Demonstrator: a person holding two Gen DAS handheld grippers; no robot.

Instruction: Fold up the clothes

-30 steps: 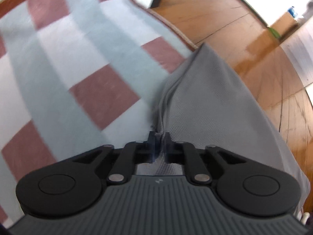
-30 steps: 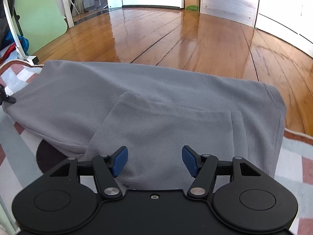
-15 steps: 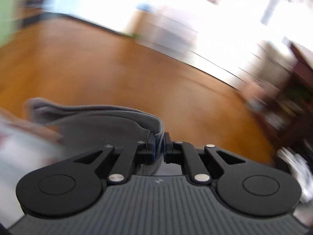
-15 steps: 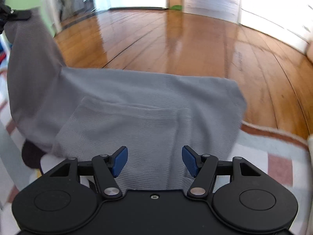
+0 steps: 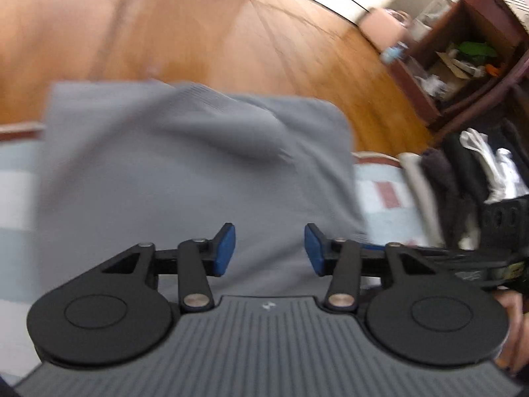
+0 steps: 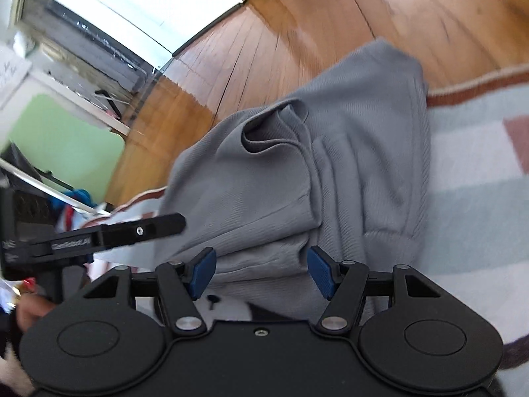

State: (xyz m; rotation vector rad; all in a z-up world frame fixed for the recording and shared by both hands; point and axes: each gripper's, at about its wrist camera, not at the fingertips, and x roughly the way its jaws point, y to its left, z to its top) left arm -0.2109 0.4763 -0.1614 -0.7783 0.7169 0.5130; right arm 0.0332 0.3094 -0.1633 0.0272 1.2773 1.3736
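Note:
A grey knit garment (image 5: 198, 172) lies folded over on a checked blanket (image 5: 16, 185) at the edge of a wooden floor. It also shows in the right wrist view (image 6: 330, 172), bunched with a raised fold near its middle. My left gripper (image 5: 269, 249) is open and empty just above the garment's near edge. My right gripper (image 6: 261, 273) is open and empty over the garment's near side. The left gripper's body (image 6: 99, 235) shows at the left of the right wrist view, beside the cloth.
The blanket (image 6: 479, 182) has pale blue, white and red-brown squares. The wooden floor (image 5: 165, 26) lies beyond it. A dark wooden shelf (image 5: 463, 49) with clutter stands at the right, with piled clothes (image 5: 463, 178) below it. A green panel (image 6: 59, 132) stands at the left.
My left gripper carried the garment's edge up and over, then opened and let it go. The cloth now lies doubled over. My right gripper stayed open and turned to the left.

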